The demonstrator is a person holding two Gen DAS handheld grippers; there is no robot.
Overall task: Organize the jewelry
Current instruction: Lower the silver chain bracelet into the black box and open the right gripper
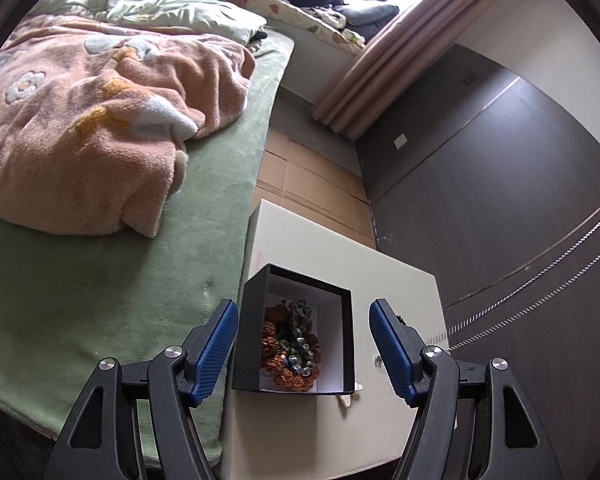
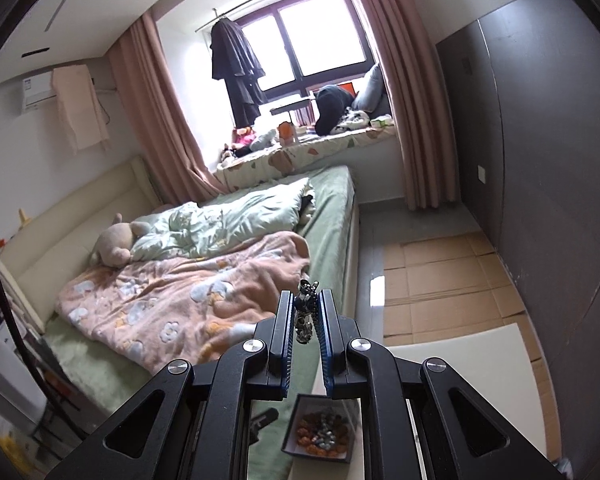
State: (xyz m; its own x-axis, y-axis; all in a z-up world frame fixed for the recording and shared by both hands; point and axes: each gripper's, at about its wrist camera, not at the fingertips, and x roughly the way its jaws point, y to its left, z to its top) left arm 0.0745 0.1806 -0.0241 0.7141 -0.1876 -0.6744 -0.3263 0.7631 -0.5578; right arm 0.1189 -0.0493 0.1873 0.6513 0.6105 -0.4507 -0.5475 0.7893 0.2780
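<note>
A black box [image 1: 296,328] with a white lining sits open on a white table [image 1: 400,292] at the bedside, its floor covered by a heap of brown and grey-green bead strands [image 1: 294,350]. The left gripper [image 1: 303,346] hovers over it with its jaws spread wide, one blue pad [image 1: 216,344] outside the box's left wall and the other off its right wall; neither touches the box and nothing is held between them. Small pale bits, too small to identify, lie on the table just beside the box's near right corner.

From the right wrist camera, the right gripper [image 2: 305,310] is raised above the table with its jaws nearly closed on a small dark, metallic piece of jewelry [image 2: 305,312], possibly a beaded bracelet or a charm; the view is too tight to say which. The piece stands up between the pads and pokes out past their tips. Below the gripper, the same box [image 2: 320,432] shows at the table's [image 2: 496,364] left edge, beads [image 2: 322,430] visible inside.

Behind, a bed [image 2: 332,216] with a green sheet carries a rumpled pink floral blanket [image 2: 188,296], a pale green duvet [image 2: 228,224] and a plush toy [image 2: 114,246]. Pink curtains [image 2: 412,100] frame a window [image 2: 312,36], where dark clothing [image 2: 238,68] hangs. Flattened cardboard [image 2: 452,280] covers the floor beside a dark wall [image 2: 548,184].
</note>
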